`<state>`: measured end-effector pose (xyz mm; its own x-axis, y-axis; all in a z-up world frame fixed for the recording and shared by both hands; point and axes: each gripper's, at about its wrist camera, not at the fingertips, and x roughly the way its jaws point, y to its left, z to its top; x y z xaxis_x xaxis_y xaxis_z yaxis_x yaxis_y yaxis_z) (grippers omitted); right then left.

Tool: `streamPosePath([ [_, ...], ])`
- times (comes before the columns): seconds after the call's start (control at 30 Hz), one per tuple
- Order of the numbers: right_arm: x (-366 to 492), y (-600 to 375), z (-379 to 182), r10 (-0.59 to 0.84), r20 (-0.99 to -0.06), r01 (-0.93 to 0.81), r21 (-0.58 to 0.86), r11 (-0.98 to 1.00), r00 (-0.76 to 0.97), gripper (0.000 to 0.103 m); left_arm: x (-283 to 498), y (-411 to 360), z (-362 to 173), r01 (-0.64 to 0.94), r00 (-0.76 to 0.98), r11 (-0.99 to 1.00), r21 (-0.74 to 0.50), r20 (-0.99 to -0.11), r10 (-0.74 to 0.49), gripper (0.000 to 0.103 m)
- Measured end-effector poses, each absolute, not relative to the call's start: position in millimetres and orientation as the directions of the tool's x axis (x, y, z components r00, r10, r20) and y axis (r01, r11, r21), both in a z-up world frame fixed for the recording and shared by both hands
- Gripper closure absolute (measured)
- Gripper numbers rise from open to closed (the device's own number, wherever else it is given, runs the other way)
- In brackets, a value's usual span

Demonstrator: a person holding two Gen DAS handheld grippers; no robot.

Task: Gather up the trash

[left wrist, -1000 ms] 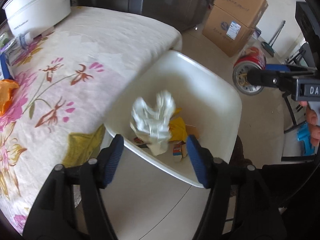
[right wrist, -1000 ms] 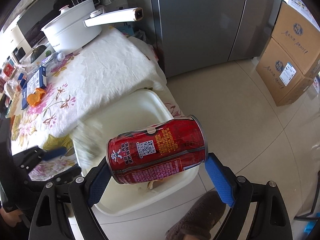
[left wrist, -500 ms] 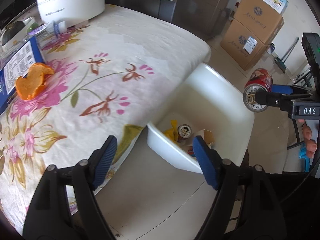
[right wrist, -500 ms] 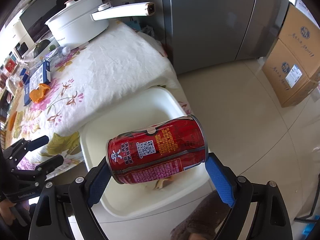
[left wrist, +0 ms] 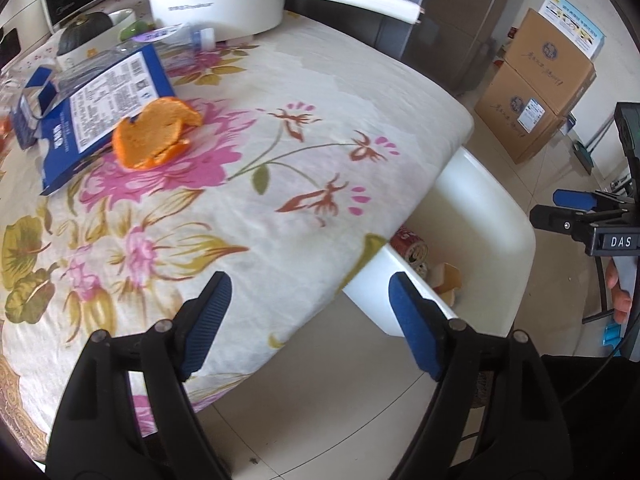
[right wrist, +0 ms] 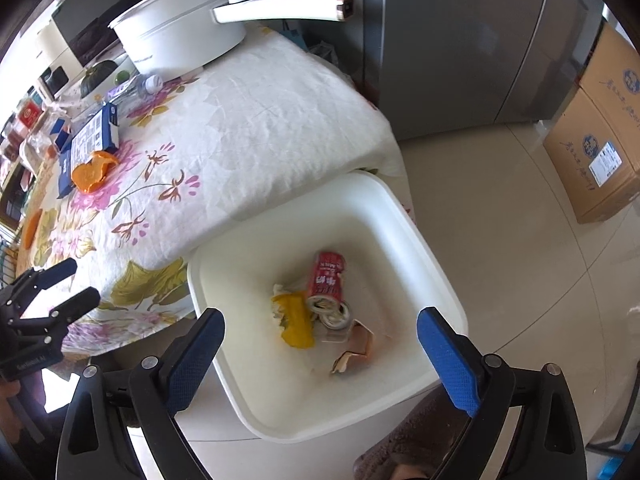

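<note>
A white bin stands on the floor against the edge of the flowered table. In it lie a red can, a second can, a yellow wrapper, white tissue and brown scraps. My right gripper hangs above the bin with its jaws opening and nothing between them. An orange peel rests on the tablecloth beside a blue carton. My left gripper is open and empty over the table's near edge, with the bin to its right. The peel also shows in the right wrist view.
A white pot with a long handle, a plastic bottle and more clutter sit at the table's far end. A grey fridge and stacked cardboard boxes stand beyond. A brown slipper shows below the bin.
The red can has left my right gripper and now lies in the bin. My left gripper let the white tissue fall in, opened wider and swung left over the table.
</note>
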<state>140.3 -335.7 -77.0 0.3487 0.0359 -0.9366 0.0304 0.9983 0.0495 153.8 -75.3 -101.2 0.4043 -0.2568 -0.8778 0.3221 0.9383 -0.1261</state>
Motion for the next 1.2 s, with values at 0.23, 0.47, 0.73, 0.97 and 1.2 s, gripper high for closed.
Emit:
streamPosePath([
  [0.23,152,-312,-74,0.051,-0.931,0.019,0.063,0.998,0.361,0.005,152,-36,-99,0.262,0.423,0.958,-0.114,-0.879,-0.22,0.021],
  [0.47,165,-269,-75,0.081,-0.924,-0.034,0.074,0.997,0.373,0.005,149,16,-94,0.186,0.45,0.979,-0.087,-0.878,-0.163,0.015],
  [0.73,179,-210,-80,0.104,-0.916,-0.106,0.067,0.992,0.388,0.005,149,86,-88,0.057,0.492,0.997,-0.055,-0.867,-0.076,0.002],
  [0.97,193,-161,-87,0.155,-0.905,-0.15,0.103,0.983,0.395,0.005,152,154,-91,-0.085,0.505,0.994,-0.065,-0.863,-0.014,0.001],
  [1.2,209,-113,-98,0.207,-0.887,-0.203,0.131,0.97,0.413,0.005,150,219,-107,-0.202,0.51,0.978,-0.054,-0.858,0.058,0.001],
])
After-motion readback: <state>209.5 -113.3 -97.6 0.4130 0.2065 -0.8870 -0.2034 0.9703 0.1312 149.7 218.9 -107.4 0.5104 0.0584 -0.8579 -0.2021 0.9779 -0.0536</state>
